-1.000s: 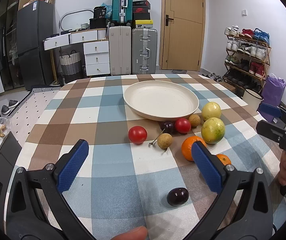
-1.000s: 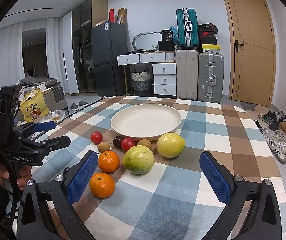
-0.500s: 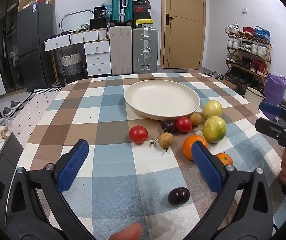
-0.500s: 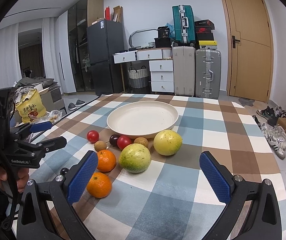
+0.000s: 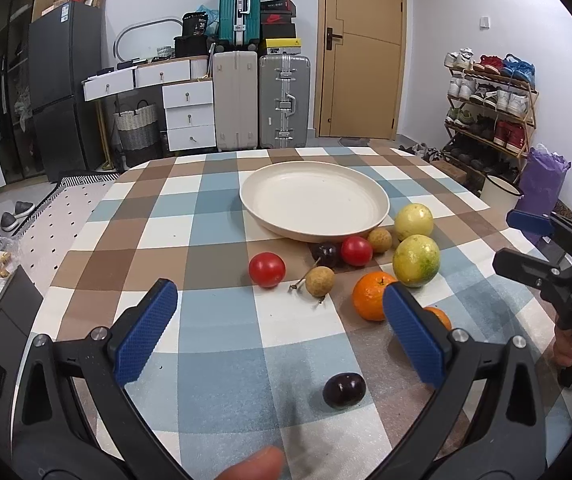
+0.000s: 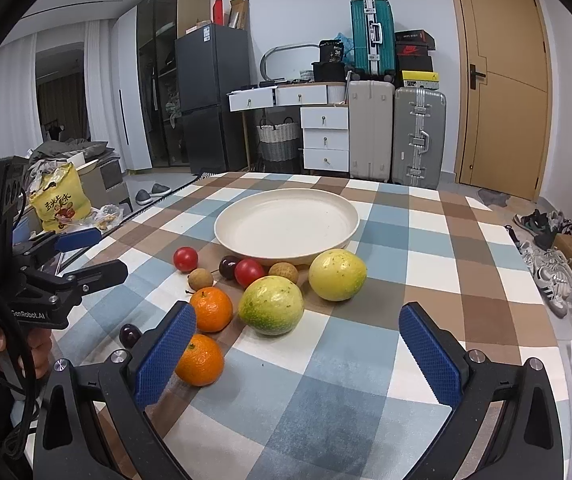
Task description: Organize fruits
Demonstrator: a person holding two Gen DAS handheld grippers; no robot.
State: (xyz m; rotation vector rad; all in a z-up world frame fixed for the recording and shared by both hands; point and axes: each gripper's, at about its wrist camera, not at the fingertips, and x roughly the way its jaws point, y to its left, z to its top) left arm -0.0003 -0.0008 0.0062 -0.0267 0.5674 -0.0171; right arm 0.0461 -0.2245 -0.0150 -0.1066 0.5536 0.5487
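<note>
Grippers wide and empty, we hover over a checked tablecloth (image 5: 222, 332). Our left gripper (image 5: 280, 334) has its fingers spread, and a dark plum (image 5: 344, 390) lies on the cloth just ahead and slightly right of centre, well apart from the other fruit. Our right gripper (image 6: 296, 354) gapes too, with a mandarin (image 6: 200, 360) by its left finger. Beyond sits the empty cream plate (image 5: 314, 200), fruit clustered along its near rim. The left hand looks nearer the plum.
</note>
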